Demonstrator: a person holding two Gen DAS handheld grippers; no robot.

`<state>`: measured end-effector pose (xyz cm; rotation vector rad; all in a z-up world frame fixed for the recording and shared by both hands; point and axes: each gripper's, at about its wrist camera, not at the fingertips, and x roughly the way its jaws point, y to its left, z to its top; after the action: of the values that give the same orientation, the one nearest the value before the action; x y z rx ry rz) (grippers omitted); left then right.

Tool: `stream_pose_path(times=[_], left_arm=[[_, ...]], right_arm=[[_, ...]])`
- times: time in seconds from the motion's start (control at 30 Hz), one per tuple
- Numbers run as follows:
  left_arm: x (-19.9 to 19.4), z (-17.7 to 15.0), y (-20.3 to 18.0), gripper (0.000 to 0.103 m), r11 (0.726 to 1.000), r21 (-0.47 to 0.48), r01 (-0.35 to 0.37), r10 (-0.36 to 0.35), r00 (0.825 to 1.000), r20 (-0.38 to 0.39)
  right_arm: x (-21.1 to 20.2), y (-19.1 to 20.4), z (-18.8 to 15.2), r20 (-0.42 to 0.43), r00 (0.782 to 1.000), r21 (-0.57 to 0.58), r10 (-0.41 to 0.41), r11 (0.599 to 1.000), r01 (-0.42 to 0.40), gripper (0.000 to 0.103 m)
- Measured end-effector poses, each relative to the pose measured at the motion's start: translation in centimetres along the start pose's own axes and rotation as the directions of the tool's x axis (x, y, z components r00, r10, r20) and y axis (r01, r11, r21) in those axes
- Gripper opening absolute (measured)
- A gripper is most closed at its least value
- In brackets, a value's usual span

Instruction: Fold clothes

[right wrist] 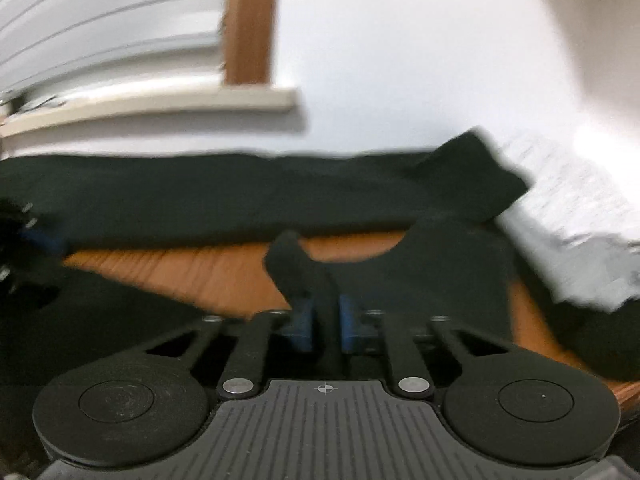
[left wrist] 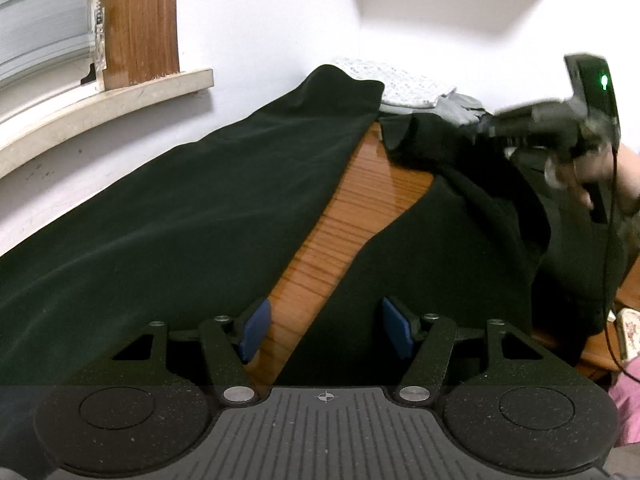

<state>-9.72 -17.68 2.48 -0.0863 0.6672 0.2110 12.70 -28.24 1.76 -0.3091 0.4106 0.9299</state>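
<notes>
A white wall (left wrist: 260, 20) fills the background of both views, with a pale stone window sill (left wrist: 100, 108) and a wooden window frame (left wrist: 140, 20) set into it. Below it a wooden bench (left wrist: 340, 220) carries a large dark green garment (left wrist: 160, 220), which is spread over most of the surface: one long part lies flat along the wall side, another part covers the near side, and a wedge of bare wood shows between the two. At the far end of the bench, just beyond the dark cloth, lies a white patterned cloth (left wrist: 404, 82) with a grey cloth (left wrist: 460, 106) touching it. The right gripper (right wrist: 324, 322) has its blue pads (right wrist: 301, 326) drawn close together, clamped on a raised fold of the dark green garment, which stands up as a ridge between them; in the left wrist view the same gripper appears blurred at the right, lifted above the cloth, with a green light on its body and a hand (left wrist: 628, 184) behind it. The left gripper (left wrist: 326, 330) hangs low over the near part of the garment with its blue pads (left wrist: 254, 334) wide apart and nothing between them, one over the bare wood, the other over the dark cloth. A small floral-patterned object (left wrist: 630, 330) sits at the right edge of the bench.
</notes>
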Motion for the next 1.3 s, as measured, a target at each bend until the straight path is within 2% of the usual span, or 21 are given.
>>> stream_pose_path(times=[0.13, 0.23, 0.33, 0.4, 0.43, 0.47, 0.57, 0.7, 0.83, 0.93, 1.07, 1.17, 1.2, 1.23, 1.27, 1.3], left_arm=[[0.2, 0.2, -0.1, 0.068, 1.0, 0.002, 0.007, -0.007, 1.0, -0.008], [0.3, 0.3, -0.3, 0.067, 1.0, 0.009, 0.021, -0.021, 1.0, -0.011], [0.1, 0.2, -0.4, 0.06, 0.999, 0.003, 0.043, -0.043, 0.999, 0.001], [0.0, 0.2, -0.5, 0.049, 0.998, -0.002, 0.058, -0.058, 0.998, 0.01], [0.0, 0.2, -0.5, 0.032, 0.998, -0.005, 0.066, -0.066, 0.998, 0.014], [-0.1, 0.2, -0.6, 0.022, 0.997, -0.007, 0.073, -0.073, 0.997, 0.019], [-0.3, 0.2, -0.7, 0.013, 0.995, -0.015, 0.096, -0.096, 0.995, 0.032], [-0.5, 0.2, -0.9, 0.011, 0.992, -0.024, 0.127, -0.125, 0.991, 0.05], [-3.0, 1.3, -0.4, 0.01, 0.992, -0.04, 0.121, -0.114, 0.983, 0.146], [-5.1, 2.1, 0.1, 0.01, 0.992, -0.052, 0.115, -0.101, 0.97, 0.222], [-7.0, 4.6, 2.1, 0.01, 0.995, -0.082, 0.056, -0.029, 0.952, 0.305], [-8.4, 6.3, 4.3, 0.01, 0.993, -0.12, 0.008, 0.037, 0.931, 0.362], [-8.2, 6.8, 5.1, 0.01, 0.991, -0.13, -0.017, 0.063, 0.932, 0.356], [-7.2, 7.3, 6.0, 0.011, 0.99, -0.139, -0.04, 0.083, 0.944, 0.319], [-5.4, 7.5, 6.8, 0.014, 0.988, -0.148, -0.042, 0.079, 0.965, 0.249], [-3.4, 7.6, 7.5, 0.016, 0.987, -0.159, -0.036, 0.063, 0.983, 0.17]], right_arm=[[-1.7, -2.2, 1.2, 0.051, 0.996, 0.048, -0.074, 0.996, 0.071, 0.011], [-2.0, -4.2, -0.3, 0.018, 0.993, 0.091, -0.119, 0.989, 0.117, 0.011], [-0.6, -6.2, -2.4, -0.059, 0.991, 0.173, -0.119, 0.977, 0.128, 0.012], [0.0, -7.2, -3.2, -0.062, 0.994, 0.239, -0.085, 0.966, 0.098, 0.012], [0.1, -7.4, -3.2, -0.055, 0.996, 0.264, -0.071, 0.961, 0.084, 0.011], [-0.1, -7.4, -3.0, -0.037, 0.997, 0.268, -0.067, 0.961, 0.075, 0.011], [-0.8, -7.0, -1.8, 0.025, 0.997, 0.255, -0.068, 0.965, 0.06, 0.01], [-2.2, -6.6, 0.9, 0.127, 0.987, 0.2, -0.096, 0.977, 0.07, 0.01], [-3.6, -6.6, 3.9, 0.211, 0.972, 0.161, -0.107, 0.984, 0.074, 0.01], [-4.6, -7.4, 6.0, 0.269, 0.955, 0.165, -0.129, 0.982, 0.086, 0.01], [-5.9, -8.7, 8.9, 0.344, 0.926, 0.168, -0.157, 0.98, 0.104, 0.009], [-7.7, -10.3, 10.8, 0.382, 0.896, 0.19, -0.225, 0.968, 0.163, 0.009], [-8.4, -11.0, 11.0, 0.388, 0.881, 0.214, -0.269, 0.957, 0.198, 0.009], [-9.0, -12.0, 11.1, 0.385, 0.869, 0.249, -0.31, 0.942, 0.226, 0.009], [-9.5, -13.6, 10.7, 0.367, 0.861, 0.311, -0.353, 0.918, 0.244, 0.009], [-9.5, -15.3, 10.1, 0.332, 0.863, 0.376, -0.381, 0.892, 0.25, 0.012]])
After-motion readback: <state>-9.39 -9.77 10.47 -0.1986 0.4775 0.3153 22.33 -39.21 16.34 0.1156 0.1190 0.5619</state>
